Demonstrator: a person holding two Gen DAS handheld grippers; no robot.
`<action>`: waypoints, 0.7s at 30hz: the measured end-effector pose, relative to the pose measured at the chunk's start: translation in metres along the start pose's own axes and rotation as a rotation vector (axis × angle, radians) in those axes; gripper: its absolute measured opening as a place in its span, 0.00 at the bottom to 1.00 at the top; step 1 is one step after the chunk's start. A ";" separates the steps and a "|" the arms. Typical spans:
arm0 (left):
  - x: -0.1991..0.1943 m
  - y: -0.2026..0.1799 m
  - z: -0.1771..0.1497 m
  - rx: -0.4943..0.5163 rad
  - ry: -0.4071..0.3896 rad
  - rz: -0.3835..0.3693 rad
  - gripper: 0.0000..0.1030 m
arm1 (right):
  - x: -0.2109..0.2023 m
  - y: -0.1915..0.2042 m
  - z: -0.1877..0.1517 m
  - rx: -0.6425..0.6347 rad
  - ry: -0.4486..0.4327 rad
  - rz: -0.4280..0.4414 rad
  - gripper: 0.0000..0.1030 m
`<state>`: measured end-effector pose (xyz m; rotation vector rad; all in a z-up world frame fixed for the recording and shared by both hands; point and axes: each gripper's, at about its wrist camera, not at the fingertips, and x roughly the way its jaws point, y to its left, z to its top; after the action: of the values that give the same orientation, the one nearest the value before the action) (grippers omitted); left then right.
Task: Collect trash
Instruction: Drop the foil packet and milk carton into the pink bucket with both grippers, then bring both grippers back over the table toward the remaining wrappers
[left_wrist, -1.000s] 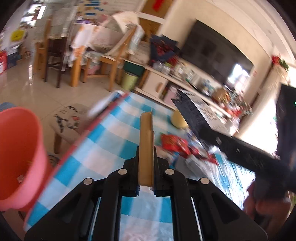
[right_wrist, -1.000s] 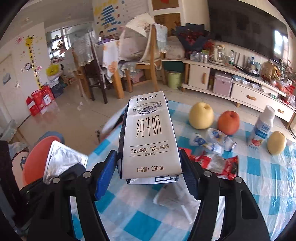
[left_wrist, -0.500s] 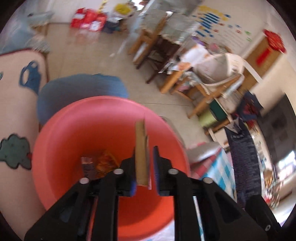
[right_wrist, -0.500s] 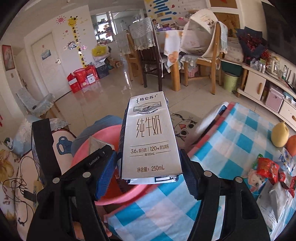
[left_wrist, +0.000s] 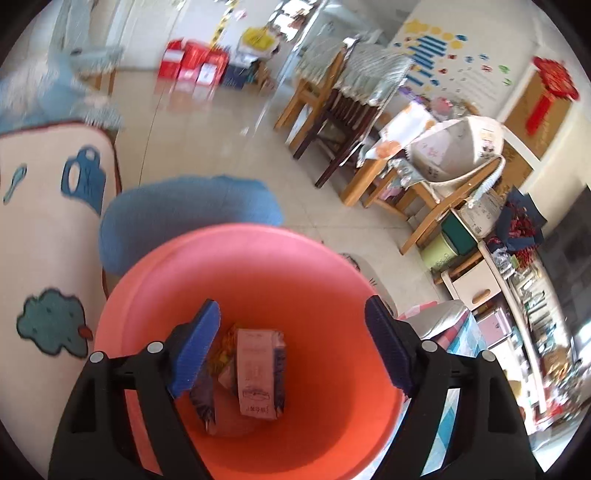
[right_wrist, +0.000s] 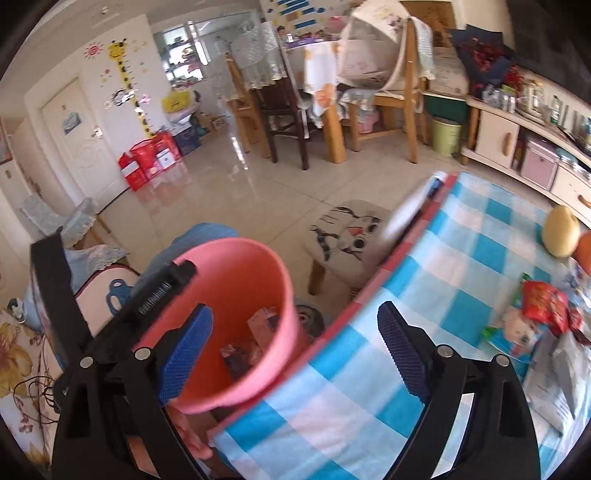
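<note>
Over the smooth, round pink plastic bin (left_wrist: 258, 266), the left gripper (left_wrist: 291, 347) has just spread its ribbed blue fingers (left_wrist: 197, 347); nothing sits between them, and a boxy milk carton (left_wrist: 260, 373) lies on crinkled wrappers at the bottom (well below). From the right wrist, the right gripper (right_wrist: 295, 350), fingers likewise just spread and empty, hangs between bin (right_wrist: 236, 273) and checked-cloth worktop (right_wrist: 461, 258).
</note>
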<state>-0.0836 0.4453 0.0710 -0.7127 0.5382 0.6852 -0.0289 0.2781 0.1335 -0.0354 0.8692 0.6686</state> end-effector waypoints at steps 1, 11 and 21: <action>-0.003 -0.006 -0.002 0.026 -0.018 -0.005 0.81 | -0.006 -0.007 -0.004 0.004 0.000 -0.023 0.87; -0.040 -0.073 -0.037 0.342 -0.152 -0.231 0.90 | -0.072 -0.065 -0.037 0.025 -0.094 -0.242 0.88; -0.062 -0.113 -0.075 0.435 -0.151 -0.423 0.93 | -0.119 -0.098 -0.050 0.049 -0.225 -0.368 0.91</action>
<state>-0.0593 0.3031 0.1088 -0.3431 0.3623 0.2096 -0.0634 0.1225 0.1631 -0.0729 0.6385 0.2989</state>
